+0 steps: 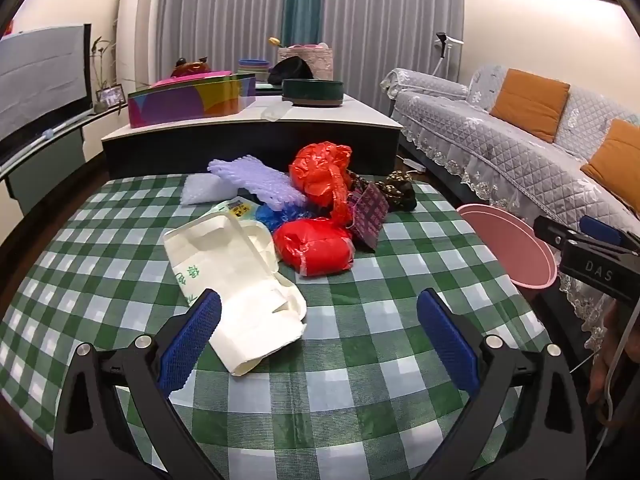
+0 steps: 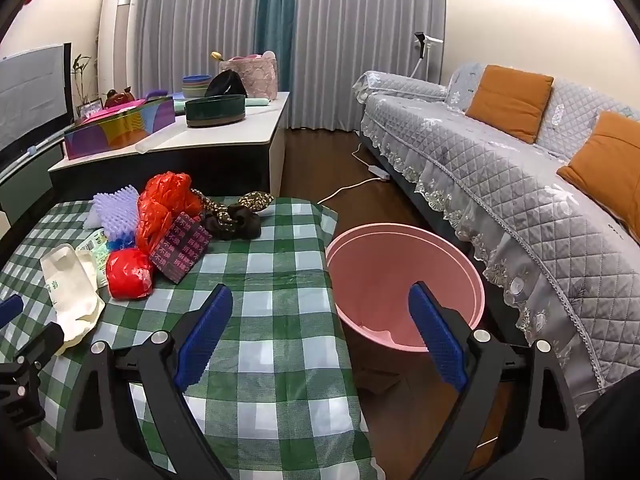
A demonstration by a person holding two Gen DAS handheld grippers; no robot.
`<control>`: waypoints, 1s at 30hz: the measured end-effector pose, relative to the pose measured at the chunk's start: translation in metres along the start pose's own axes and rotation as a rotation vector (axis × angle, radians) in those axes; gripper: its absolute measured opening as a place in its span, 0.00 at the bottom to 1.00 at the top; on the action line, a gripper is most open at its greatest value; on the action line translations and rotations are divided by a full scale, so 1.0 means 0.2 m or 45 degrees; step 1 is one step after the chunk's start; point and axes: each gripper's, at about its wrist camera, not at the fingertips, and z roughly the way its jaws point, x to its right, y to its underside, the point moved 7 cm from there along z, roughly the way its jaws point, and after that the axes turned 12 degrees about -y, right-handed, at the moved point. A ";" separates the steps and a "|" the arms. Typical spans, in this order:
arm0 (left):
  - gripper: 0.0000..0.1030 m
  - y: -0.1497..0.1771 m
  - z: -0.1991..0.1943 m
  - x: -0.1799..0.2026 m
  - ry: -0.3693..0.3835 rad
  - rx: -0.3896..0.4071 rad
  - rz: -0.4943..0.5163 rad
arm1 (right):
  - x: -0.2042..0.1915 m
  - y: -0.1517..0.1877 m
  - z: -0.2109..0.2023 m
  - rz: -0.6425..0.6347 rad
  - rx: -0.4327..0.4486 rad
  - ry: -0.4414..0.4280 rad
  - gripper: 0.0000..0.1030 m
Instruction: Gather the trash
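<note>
**Checked table, trash piled, both grippers empty**

Green-checked tablecloth (image 1: 360, 360) held the trash pile (image 1: 316, 216) at its far side — pink bin (image 2: 400, 280) stood beside the table. Left gripper (image 1: 318, 340) and right gripper (image 2: 320, 332) were both spread wide, holding nothing.

Both my views are evenly lit by soft indoor light. Fisheye bending is strong around the checked tablecloth (image 1: 360, 400); corners are vignetted black; focus is sharp.

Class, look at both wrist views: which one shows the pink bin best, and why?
The right wrist view: the pink bin shows its whole rim and inside, beside the table's edge. The left wrist view shows only part of it, at the right, partly hidden behind the right gripper.
</note>
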 end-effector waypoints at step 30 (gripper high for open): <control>0.90 0.01 -0.02 0.07 0.031 0.004 0.039 | 0.00 -0.01 0.00 0.020 0.013 -0.005 0.85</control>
